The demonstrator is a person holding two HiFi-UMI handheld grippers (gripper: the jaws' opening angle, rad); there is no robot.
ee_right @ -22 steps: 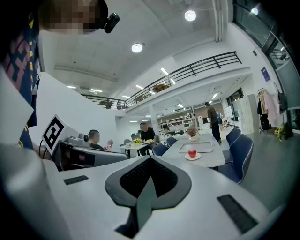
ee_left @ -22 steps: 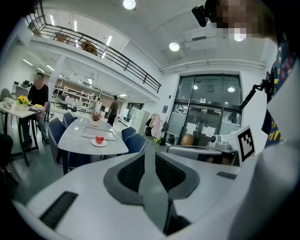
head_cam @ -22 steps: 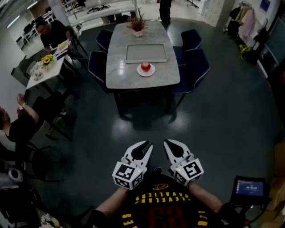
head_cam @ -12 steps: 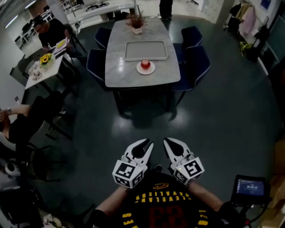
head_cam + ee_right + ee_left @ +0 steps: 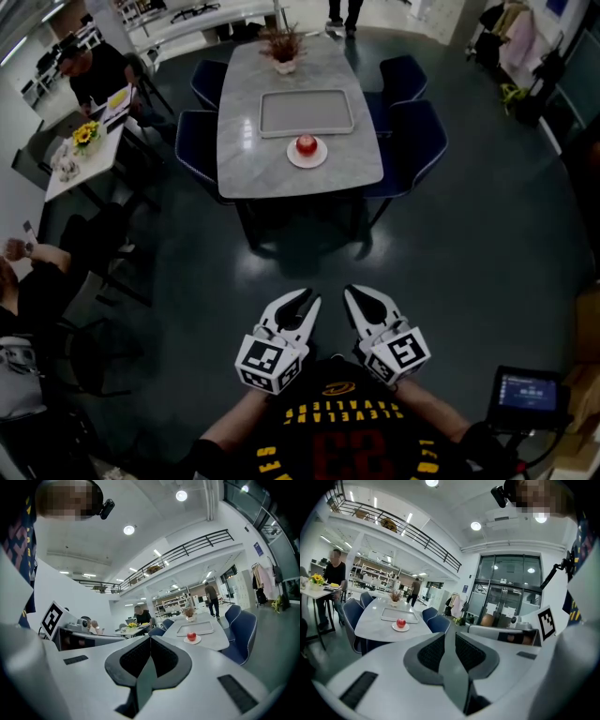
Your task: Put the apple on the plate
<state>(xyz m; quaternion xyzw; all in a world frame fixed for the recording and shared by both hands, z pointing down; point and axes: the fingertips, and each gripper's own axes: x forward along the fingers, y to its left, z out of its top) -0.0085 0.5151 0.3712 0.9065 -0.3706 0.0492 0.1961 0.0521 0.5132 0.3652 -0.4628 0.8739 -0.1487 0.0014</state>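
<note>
Distant table (image 5: pixel 246 159); apple (image 5: pixel 307 144) tiny on plate (image 5: pixel 294 157)

Yellow lettering on shirt (image 5: pixel 339 437), nothing legible

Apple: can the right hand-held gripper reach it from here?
Probably not: the apple sits on its plate on the table, far across the floor from the right hand-held gripper. Nothing blocks the way.

the apple (image 5: pixel 306 143) is red, the plate (image 5: pixel 307 165) white, the table (image 5: pixel 246 161) pale grey, the chairs (image 5: pixel 419 141) dark blue.
</note>
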